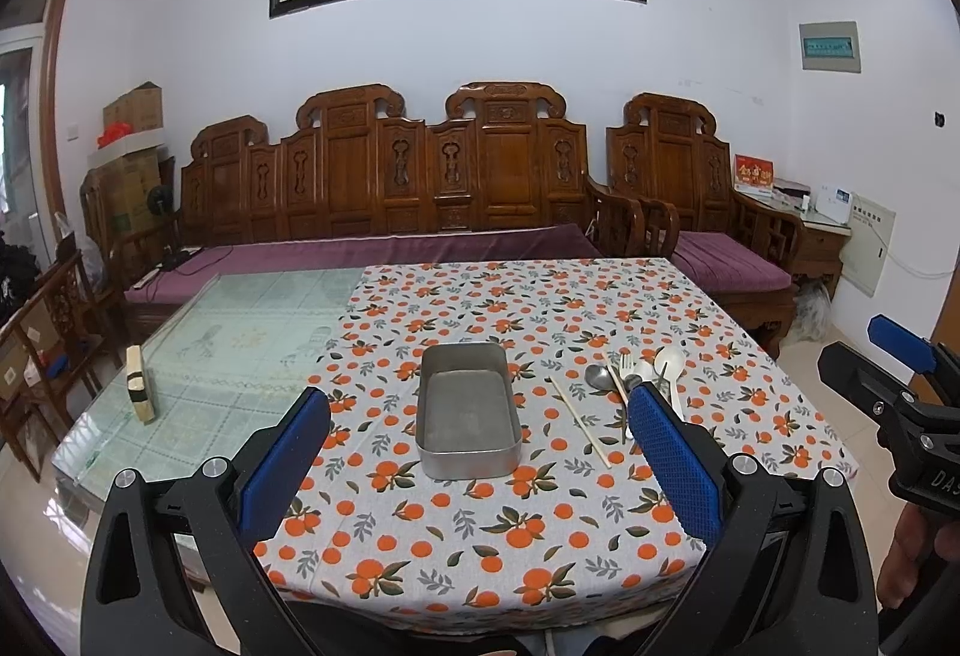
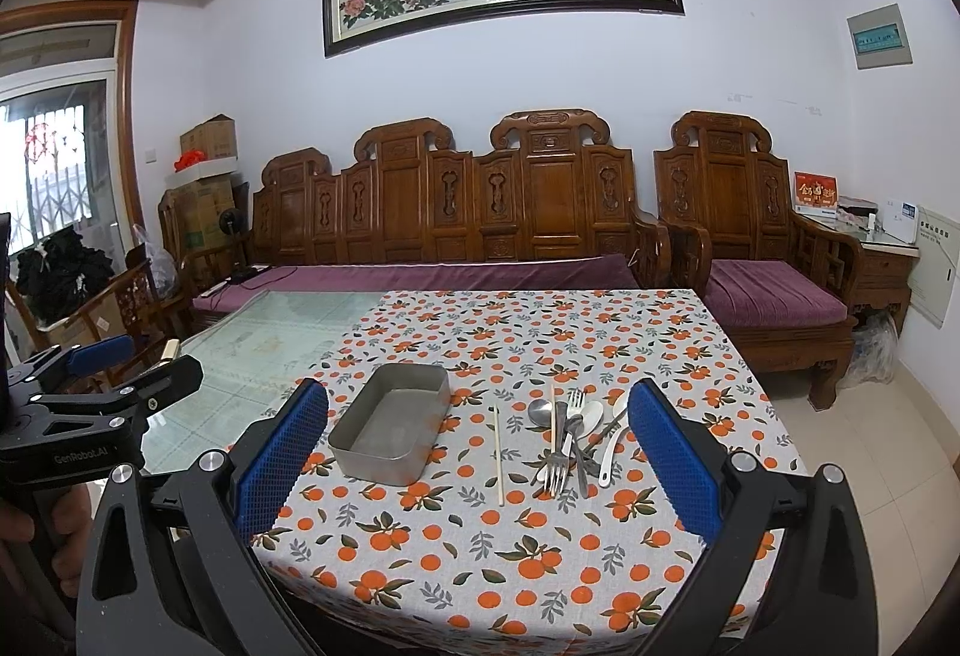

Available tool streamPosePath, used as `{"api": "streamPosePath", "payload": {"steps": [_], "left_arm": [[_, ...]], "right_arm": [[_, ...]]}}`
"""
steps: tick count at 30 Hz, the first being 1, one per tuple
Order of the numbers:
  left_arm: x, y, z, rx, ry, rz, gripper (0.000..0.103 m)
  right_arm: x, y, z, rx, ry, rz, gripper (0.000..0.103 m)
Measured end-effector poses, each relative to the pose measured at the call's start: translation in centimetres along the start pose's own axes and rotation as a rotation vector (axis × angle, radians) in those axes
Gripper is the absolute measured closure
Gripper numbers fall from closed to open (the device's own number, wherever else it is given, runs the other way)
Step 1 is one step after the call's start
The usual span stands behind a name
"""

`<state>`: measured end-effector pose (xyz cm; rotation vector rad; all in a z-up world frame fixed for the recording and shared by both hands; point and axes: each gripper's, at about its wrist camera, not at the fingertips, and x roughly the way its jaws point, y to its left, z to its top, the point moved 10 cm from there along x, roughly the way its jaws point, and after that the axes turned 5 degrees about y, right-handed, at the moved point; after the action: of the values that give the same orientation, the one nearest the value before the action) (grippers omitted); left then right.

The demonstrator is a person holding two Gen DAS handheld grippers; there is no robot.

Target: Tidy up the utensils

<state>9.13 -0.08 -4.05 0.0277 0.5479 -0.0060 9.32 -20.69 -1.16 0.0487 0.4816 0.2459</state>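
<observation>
Left gripper: black plastic frame, triangular cut-outs in arms, silver round screws at joints, blue textured pads on fingers. Right gripper: same black frame, silver screws, blue mesh-pattern pads. White lettering "GenRobot.AI" on left unit's body, partial "DAS" on right unit's. Bare skin of hand at right unit's handle.

Glass-topped table, right part covered by an orange-print cloth. On the cloth: empty metal tin, lone chopstick just right of it, then a jumbled pile of forks, spoons and another chopstick, overlapping each other. Over on the bare glass, near the left edge, a small pale block with dark bands, standing upright.
</observation>
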Motion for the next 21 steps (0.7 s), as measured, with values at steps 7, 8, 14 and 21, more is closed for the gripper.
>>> {"api": "streamPosePath", "payload": {"steps": [7, 8, 14, 21], "left_arm": [[-0.06, -0.06, -0.01, 0.000, -0.001, 0.000, 0.007], [-0.04, -0.09, 0.00, 0.000, -0.001, -0.001, 0.007], [-0.19, -0.22, -0.02, 0.001, -0.001, -0.001, 0.007], [-0.18, -0.29, -0.03, 0.002, -0.001, -0.001, 0.007]], "right_arm": [[-0.03, -0.01, 0.00, -0.001, 0.000, 0.000, 0.003], [-0.08, 0.14, 0.00, -0.002, 0.000, 0.000, 0.003], [-0.15, 0.56, 0.07, -0.001, -0.001, -0.001, 0.003], [-0.16, 0.50, 0.06, 0.000, -0.003, -0.002, 0.002]]}}
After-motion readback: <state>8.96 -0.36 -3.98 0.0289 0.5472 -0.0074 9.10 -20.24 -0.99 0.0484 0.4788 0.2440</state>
